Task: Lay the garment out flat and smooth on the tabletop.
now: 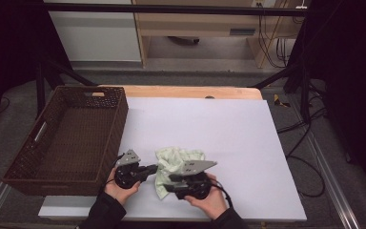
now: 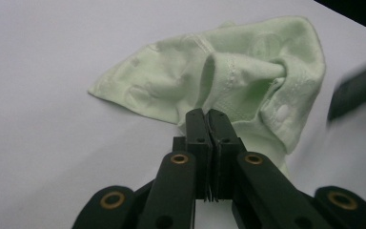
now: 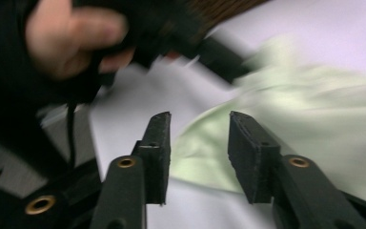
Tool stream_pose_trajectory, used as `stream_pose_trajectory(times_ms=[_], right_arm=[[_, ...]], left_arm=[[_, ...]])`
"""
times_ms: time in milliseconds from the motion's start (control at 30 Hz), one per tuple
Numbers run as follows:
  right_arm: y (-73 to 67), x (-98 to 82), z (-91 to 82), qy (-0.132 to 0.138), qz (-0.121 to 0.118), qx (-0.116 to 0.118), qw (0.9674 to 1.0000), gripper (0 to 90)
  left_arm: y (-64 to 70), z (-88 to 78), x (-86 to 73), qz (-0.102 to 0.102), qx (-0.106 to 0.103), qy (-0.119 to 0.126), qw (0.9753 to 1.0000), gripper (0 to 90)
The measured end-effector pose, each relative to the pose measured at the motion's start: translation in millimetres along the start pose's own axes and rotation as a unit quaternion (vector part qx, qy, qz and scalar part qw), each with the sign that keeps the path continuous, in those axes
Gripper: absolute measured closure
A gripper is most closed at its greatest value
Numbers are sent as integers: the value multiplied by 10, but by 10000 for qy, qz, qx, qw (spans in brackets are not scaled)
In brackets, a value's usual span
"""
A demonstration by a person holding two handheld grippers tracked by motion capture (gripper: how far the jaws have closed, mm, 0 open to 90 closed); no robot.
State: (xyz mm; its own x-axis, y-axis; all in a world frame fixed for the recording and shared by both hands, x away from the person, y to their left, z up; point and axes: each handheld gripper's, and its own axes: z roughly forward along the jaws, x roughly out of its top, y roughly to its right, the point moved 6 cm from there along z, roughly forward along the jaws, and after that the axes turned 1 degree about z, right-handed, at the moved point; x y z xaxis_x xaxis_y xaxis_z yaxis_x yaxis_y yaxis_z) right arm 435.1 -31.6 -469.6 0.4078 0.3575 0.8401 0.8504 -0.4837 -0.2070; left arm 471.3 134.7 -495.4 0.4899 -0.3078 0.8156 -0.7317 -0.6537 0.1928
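Cloth (image 2: 228,81) | left gripper (image 2: 208,117) clamps hem | right gripper (image 3: 198,121) jaws apart, blurred

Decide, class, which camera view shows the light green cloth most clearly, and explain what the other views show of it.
The left gripper view: the green cloth is sharp there, with folds, stitching and a snap visible. The high view shows the cloth small, crumpled between the two tools. The right gripper view shows it blurred behind open jaws.

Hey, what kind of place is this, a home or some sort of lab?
Most likely a lab or recording setup, not a home: a black metal frame spans the white-covered table, loose cables trail over the floor, and the person works with hand-held grippers.
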Motion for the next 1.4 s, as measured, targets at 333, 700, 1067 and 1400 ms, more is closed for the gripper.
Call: stream_pose_trajectory(times_ms=[333,700,1067,1400], right_arm=[[841,-236,-321,-1,520,-1481,9876,473],[786,-78,-110,-32,280,-1352,9904,519],[782,-49,23,-250,170,-1059,9939,874],[723,222,-600,410,52,-1277,9909,885]], left_arm=[[-16,7,5,-21,32,19,10000,881],[-18,-23,9,-10,56,66,10000,881],[-29,-52,25,-18,59,120,9999,881],[-34,-64,47,-18,111,187,9998,881]])
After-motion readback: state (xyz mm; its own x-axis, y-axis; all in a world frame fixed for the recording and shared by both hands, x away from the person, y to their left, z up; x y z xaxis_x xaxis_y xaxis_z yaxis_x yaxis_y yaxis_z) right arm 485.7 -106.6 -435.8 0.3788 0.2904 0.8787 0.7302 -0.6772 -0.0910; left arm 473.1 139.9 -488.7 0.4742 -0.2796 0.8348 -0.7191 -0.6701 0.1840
